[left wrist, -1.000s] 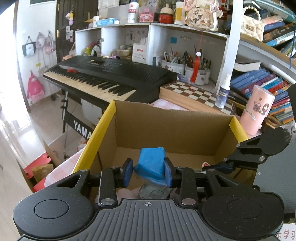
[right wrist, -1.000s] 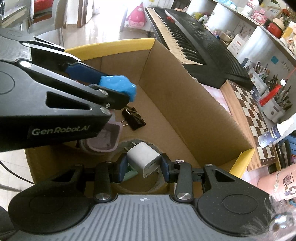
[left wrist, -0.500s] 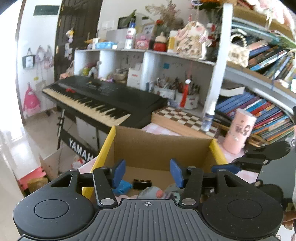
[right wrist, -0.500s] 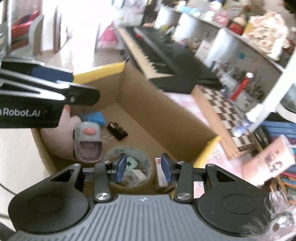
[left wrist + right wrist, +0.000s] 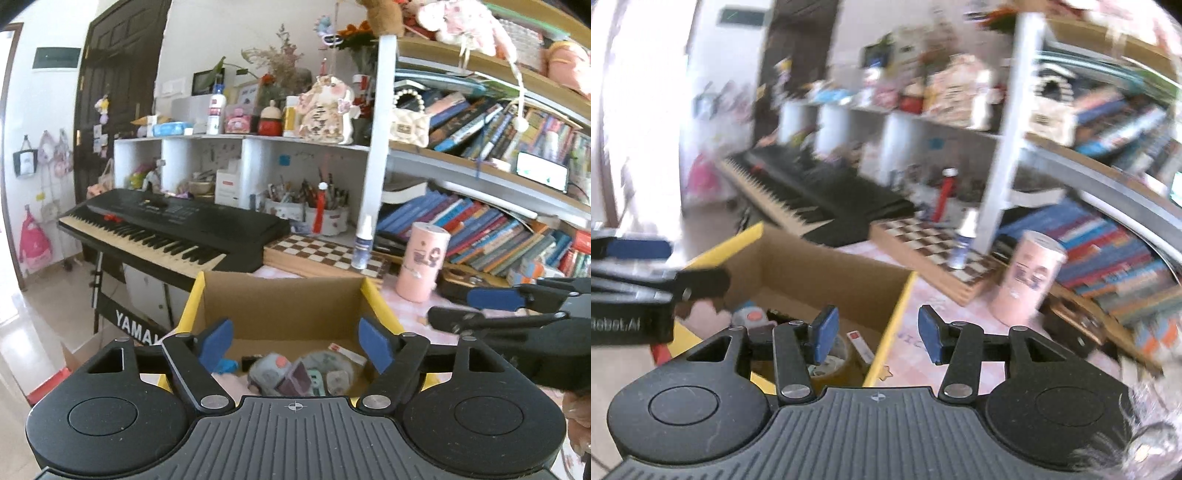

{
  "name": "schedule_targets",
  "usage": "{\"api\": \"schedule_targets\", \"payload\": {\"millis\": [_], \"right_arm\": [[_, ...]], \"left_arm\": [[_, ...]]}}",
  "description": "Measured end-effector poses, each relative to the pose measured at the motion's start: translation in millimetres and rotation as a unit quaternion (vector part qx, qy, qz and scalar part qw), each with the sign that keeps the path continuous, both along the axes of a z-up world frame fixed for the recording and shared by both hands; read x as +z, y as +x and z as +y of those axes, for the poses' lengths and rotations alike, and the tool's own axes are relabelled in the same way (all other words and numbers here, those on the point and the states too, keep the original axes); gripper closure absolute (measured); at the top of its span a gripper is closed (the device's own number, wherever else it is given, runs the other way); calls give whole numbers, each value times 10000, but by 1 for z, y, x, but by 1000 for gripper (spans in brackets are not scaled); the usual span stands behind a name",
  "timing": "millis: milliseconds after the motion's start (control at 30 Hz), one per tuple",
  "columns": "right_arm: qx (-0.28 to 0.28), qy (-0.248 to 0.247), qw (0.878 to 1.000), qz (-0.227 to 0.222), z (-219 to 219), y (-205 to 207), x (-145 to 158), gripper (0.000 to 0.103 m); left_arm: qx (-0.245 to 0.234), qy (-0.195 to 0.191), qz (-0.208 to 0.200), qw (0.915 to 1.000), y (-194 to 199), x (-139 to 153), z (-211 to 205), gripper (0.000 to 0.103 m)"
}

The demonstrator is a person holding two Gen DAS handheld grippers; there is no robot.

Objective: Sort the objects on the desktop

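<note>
opening left claw [image 5: 295,343] over box [image 5: 280,302]

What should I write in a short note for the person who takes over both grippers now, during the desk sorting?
Left gripper: empty, its jaws opening, above the near edge of the cardboard box.
Right gripper: empty, its jaws opening, over the box's yellow right edge.
In the box: blue piece, black binder clip, grey device with a red button, tape roll and other small items that are too blurred to name.
Done: these items are inside the box.
Left: both grippers are free for the next object. The pink tumbler and spray bottle stand on the desk; whether they belong to the sort is unclear.
</note>
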State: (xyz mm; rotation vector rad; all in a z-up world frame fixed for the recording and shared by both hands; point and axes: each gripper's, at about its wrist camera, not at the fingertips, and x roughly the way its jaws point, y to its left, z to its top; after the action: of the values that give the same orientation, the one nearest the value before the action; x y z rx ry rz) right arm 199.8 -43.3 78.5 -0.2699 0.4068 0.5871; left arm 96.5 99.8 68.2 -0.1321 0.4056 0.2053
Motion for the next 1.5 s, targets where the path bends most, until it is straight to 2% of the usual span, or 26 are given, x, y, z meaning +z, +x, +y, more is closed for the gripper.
{"api": "schedule_targets", "payload": {"millis": [133,333,533,700,933,1033,1200,1433,1500], "right_arm": [[-581,434,9974,53,-23,-29,-1,56],[-1259,636,9900,59,-47,-78,-11,55],[-1866,617,9802,241,-67,-124,-30,53],[-2289,581,9711,349,-81,-159,-47,50],[-2757,532,9583,536,-96,-191,-65,43],[-2899,509,9538,593,-101,-200,-70,37],[-3110,511,9460,761,-108,-215,-80,20],[-3355,422,9359,992,-115,-221,-88,12],[-3415,377,9335,1028,-116,-221,-89,3]], "left_arm": [[-97,-33,31,9999,-21,-3,-3,23],[-279,-5,97,9996,-54,-10,-13,18],[-551,85,202,9982,-81,-20,-26,18],[-725,171,357,9966,-98,-31,-35,13],[-846,341,564,9942,-110,-45,-51,10],[-913,337,643,9932,-114,-50,-59,9],[-1119,332,849,9895,-120,-60,-68,7],[-1173,319,1083,9866,-121,-66,-74,6],[-1177,306,1167,9857,-120,-68,-76,5]]}}
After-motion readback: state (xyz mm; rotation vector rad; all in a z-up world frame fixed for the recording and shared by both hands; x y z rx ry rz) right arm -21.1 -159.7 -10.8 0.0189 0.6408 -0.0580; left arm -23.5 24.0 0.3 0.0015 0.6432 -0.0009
